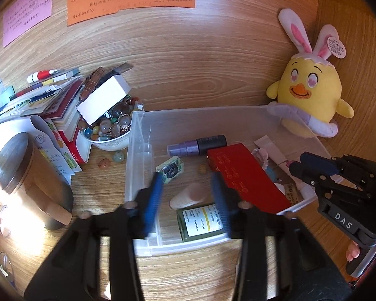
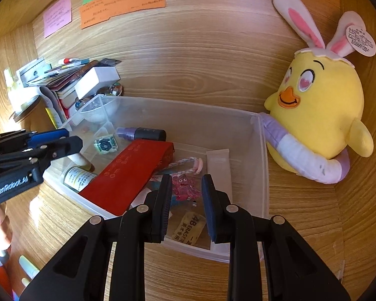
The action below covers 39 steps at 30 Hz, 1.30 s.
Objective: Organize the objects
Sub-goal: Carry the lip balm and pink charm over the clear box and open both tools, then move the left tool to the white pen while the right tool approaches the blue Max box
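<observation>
Hovering over the clear bin [image 1: 148,130], the left gripper [image 1: 188,195] stands spread and empty above the green bottle [image 1: 200,222] and cork [image 1: 188,195] at 6 o'clock in its view. The right gripper [image 2: 185,200] has a narrow gap with nothing pinched, over the pink charm [image 2: 185,188]. Best lift straight up, clear of the red box [image 1: 248,178]

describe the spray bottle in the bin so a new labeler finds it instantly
Start at the clear plastic bin beside the yellow plush chick. Along the bin's far wall, just beyond the long red box, lies the spray bottle on its side. It is the only item with a purple body and a black cap.
</observation>
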Tool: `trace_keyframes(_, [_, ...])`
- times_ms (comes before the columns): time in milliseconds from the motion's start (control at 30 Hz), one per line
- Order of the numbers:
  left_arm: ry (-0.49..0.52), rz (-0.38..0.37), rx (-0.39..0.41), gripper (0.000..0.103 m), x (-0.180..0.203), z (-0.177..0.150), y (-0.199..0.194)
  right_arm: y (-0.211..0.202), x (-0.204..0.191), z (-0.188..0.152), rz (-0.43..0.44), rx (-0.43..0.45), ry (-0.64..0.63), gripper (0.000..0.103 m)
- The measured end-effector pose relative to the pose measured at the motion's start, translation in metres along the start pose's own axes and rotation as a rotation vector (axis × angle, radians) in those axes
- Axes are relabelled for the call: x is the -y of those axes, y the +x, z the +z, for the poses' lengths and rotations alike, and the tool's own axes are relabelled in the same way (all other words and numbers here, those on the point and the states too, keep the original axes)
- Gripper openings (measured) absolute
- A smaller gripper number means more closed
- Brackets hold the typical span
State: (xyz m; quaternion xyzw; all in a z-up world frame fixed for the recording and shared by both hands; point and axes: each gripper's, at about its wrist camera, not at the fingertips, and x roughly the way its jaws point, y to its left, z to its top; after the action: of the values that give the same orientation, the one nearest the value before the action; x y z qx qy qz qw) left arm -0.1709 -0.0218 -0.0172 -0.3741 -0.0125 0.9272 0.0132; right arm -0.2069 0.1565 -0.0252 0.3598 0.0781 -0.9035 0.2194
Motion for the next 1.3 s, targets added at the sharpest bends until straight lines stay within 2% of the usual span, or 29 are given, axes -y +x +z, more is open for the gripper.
trace_keyframes(133, [0.006, -0.006, 0.023, 0.061, 0.002, -0.002, -0.009, -0.002, 0.0, 0.0, -0.011, -0.002, -0.011, 0.024])
trace_keyframes(267, [0.007, -0.018, 0.04, 0.071, 0.004, -0.002, -0.019, -0.005, -0.002, 0.0, -0.023, 0.005, -0.025, 0.038])
trace_keyframes(400, [0.013, -0.034, 0.056, 0.084, 0.008, -0.003, -0.029, -0.011, -0.006, 0.001, -0.046, 0.021, -0.042, 0.048])
trace_keyframes(600, [0.016, -0.038, 0.08, 0.094, 0.009, -0.008, -0.046, -0.026, -0.011, 0.002, -0.051, 0.046, -0.048, 0.063])
trace_keyframes(733, [0.018, -0.039, 0.085, 0.095, 0.007, -0.014, -0.056, -0.038, -0.016, 0.0, -0.056, 0.062, -0.063, 0.066])
trace_keyframes(1000, [0.015, -0.021, 0.056, 0.096, -0.003, -0.037, -0.065, -0.056, -0.033, -0.013, 0.004, 0.065, -0.078, 0.07])
trace_keyframes(1133, [0.023, -0.002, 0.03, 0.096, -0.008, -0.053, -0.065, -0.056, -0.046, -0.025, 0.042, 0.034, -0.083, 0.07])
trace_keyframes(1300, [0.045, 0.061, -0.021, 0.096, -0.014, -0.078, -0.058, -0.048, -0.063, -0.048, 0.121, -0.028, -0.06, 0.071])
